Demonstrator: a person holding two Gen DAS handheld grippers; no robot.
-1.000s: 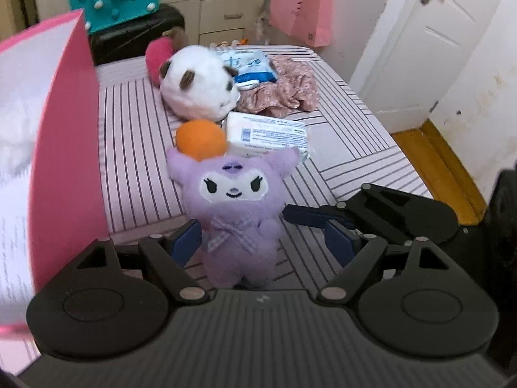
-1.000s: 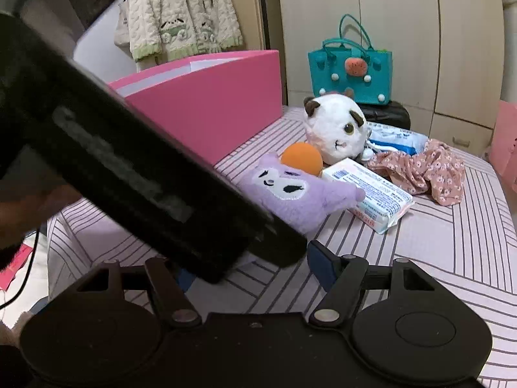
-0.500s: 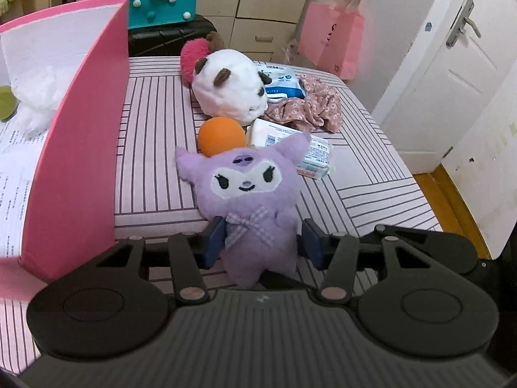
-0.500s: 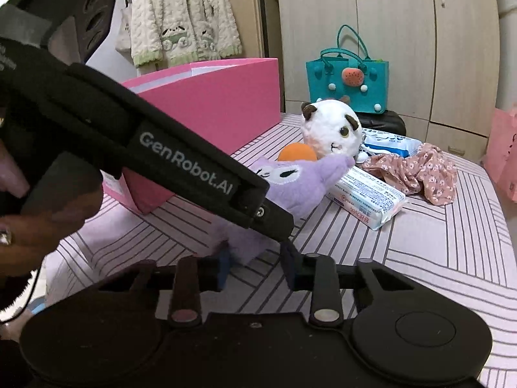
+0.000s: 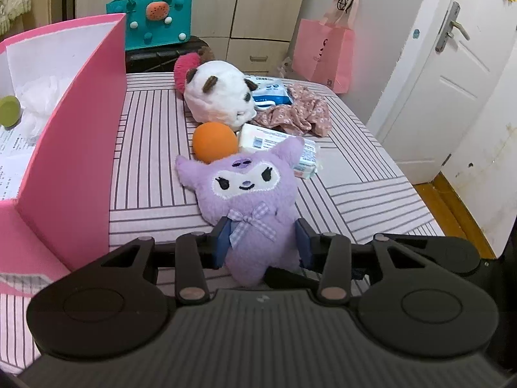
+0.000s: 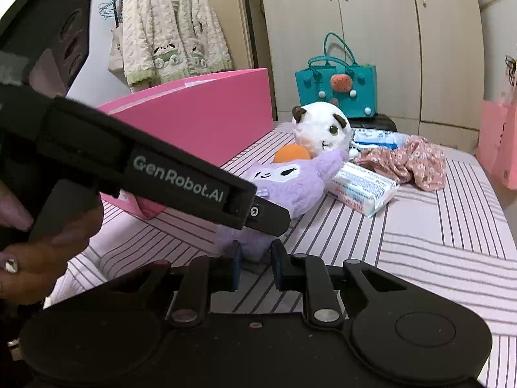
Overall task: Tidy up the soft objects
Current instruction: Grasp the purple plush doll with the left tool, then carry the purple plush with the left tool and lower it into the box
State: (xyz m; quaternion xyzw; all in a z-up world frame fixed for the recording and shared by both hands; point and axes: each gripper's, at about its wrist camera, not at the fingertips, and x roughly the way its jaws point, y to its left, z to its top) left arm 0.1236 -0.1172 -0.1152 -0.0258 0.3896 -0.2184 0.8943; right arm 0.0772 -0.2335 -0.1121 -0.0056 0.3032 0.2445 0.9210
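1. The left tongs [image 5: 263, 247] are closing on the purple plush [image 5: 248, 200], blue pads pressed against both sides of its body just below the checked bow.
2. The right tongs [image 6: 255, 263] are closing too, pinching the plush [image 6: 290, 184] at its lower end, a leg as far as the view shows, beneath the black arm of the left tool that crosses the frame.
3. A hand [image 6: 29, 255] grips the left tool's handle at the left edge of the right view.
4. The plush lies face up on the striped bed [image 5: 355, 174], head pointing away from both cameras, beside the pink box [image 5: 74, 148].
5. An orange ball [image 5: 215, 142] touches the plush's head; behind it sits a white plush [image 5: 219, 97] with brown ears.
6. A tissue pack [image 5: 307, 158] lies just beside the purple head, partly behind one ear.
7. Floral cloth [image 5: 297, 113] is heaped farther back, next to a blue-and-white packet [image 5: 271, 92].
8. Inside the box: white stuffing and a green disc [image 5: 9, 110].
9. A teal bag [image 6: 336, 89] stands past the bed's far end; a pink paper bag [image 5: 323, 51] hangs by the white door [image 5: 452, 74].
10. A cream cardigan [image 6: 174, 32] hangs on the wall behind the box.
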